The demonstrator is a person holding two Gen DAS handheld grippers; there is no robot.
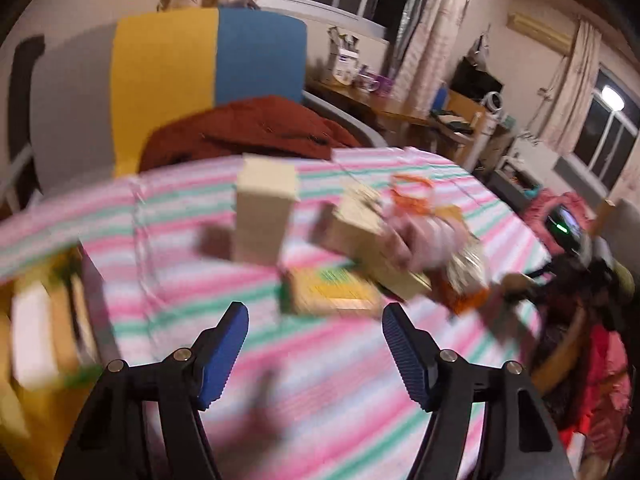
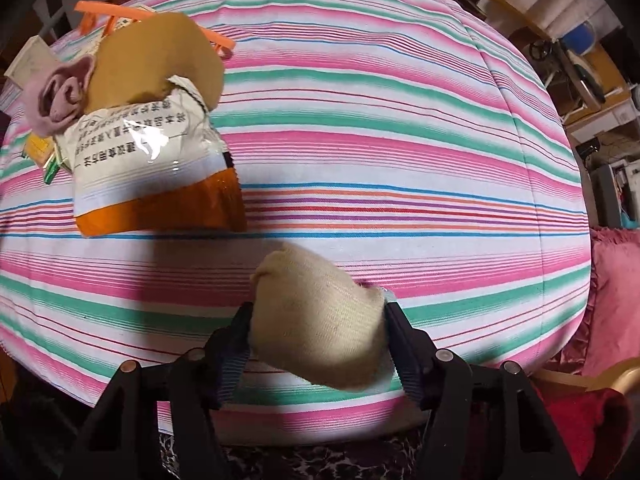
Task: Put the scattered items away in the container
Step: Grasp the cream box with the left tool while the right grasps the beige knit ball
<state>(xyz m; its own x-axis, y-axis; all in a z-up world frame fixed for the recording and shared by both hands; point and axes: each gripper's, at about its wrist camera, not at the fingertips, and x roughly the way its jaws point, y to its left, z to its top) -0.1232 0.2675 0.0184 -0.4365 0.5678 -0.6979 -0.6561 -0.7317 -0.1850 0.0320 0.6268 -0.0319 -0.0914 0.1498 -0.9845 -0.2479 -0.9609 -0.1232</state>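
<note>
1. Right up against the lens in the right wrist view: the right gripper (image 2: 318, 338) has its jaws squeezed in on a cream sock bundle (image 2: 320, 320) — a pad presses each side of it, so it's a proper grip at roughly half width. The bundle sits low over the striped cloth (image 2: 400, 152), near the cloth's 6 o'clock edge.
2. Up at 10 o'clock from that bundle there's a pile: an orange-and-white snack packet (image 2: 160, 176), a tan cloth piece (image 2: 160, 60) on top of it, a pink sock (image 2: 62, 96) at the pile's 9 o'clock, and an orange hanger (image 2: 156, 18) poking out at 12.
3. Left wrist view is smeared with blur. The left gripper (image 1: 316, 352) stands partly open with nothing between its blue pads (image 1: 224, 356) — just striped cloth behind them.
4. At 12 o'clock from those pads is a pale upright box (image 1: 264, 216), and a yellow-green flat thing (image 1: 332, 288) lies just below it, too blurred to name.
5. At 1 o'clock, the same pile shows up as a blur of pink, cream and orange. I can't make out a container for sure.
</note>
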